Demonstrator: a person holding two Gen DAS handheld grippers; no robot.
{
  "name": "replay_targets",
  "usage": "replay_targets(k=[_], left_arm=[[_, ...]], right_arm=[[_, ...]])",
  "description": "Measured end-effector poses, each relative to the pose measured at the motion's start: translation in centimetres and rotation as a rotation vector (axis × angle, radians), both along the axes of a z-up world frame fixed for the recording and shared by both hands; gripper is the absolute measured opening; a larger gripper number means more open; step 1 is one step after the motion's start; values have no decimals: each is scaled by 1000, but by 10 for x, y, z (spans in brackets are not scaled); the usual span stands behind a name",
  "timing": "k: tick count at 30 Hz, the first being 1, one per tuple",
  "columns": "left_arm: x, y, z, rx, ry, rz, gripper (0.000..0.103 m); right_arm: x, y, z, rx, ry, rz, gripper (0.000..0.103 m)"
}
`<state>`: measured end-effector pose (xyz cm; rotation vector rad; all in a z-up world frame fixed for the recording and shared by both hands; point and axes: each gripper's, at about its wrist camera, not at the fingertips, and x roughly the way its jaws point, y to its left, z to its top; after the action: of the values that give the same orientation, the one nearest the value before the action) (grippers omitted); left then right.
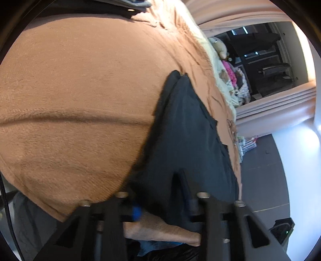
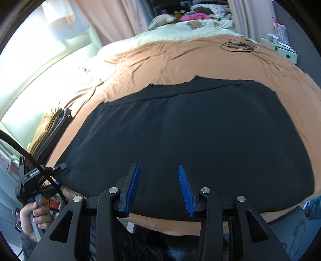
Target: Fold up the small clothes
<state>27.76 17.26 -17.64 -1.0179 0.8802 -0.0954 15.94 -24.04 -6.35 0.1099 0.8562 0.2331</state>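
Lying flat on the orange-brown fleece blanket [image 2: 180, 60], the black soft-fabric garment [image 2: 190, 130] covers most of the near bed area in right wrist view; far edge shows a seam/hem line running across, near edge sits close to the bed edge.

L to R, right wrist view: person's hand [image 2: 34, 216] at far left grips the handle of the left gripper [image 2: 57, 167], whose tip sits right at the garment's left edge. A black cable [image 2: 30, 156] crosses in front of it. Behind that, a stack of folded dark/olive clothes [image 2: 52, 128] on the blanket's left side. Centre bottom: right gripper [image 2: 159, 190], blue ribbed pads [image 2: 133, 188] apart, nothing between them, hovering over the garment's near edge, pads not pressing cloth. Far back: cream bedding w/ soft toys and a pink item [image 2: 192, 17], pink curtains [image 2: 112, 20] to either side.

Left wrist view, L to R: blanket fills the left, w/ a crease across it; garment [image 1: 190, 140] runs as a dark strip from the fingers upward. Left gripper [image 1: 162, 192] is buried in the black cloth — fingers mostly hidden, blurry, only a bit of blue pad [image 1: 136, 212] visible. Jaws look narrow w/ fabric bunched around them; can't tell if pads actually clamp it. Dark floor [image 1: 266, 176] at right.
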Motion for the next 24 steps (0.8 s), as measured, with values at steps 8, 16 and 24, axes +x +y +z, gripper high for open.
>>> replay_targets(k=[8, 16, 24], left_arm=[[-1, 6, 16, -37, -62, -25, 13], [9, -4, 62, -64, -152, -83, 12], [22, -27, 102, -50, -214, -142, 12]], right_arm=[[29, 23, -26, -50, 83, 33, 12], [25, 31, -49, -66, 145, 57, 8], [18, 24, -49, -27, 177, 89, 7]])
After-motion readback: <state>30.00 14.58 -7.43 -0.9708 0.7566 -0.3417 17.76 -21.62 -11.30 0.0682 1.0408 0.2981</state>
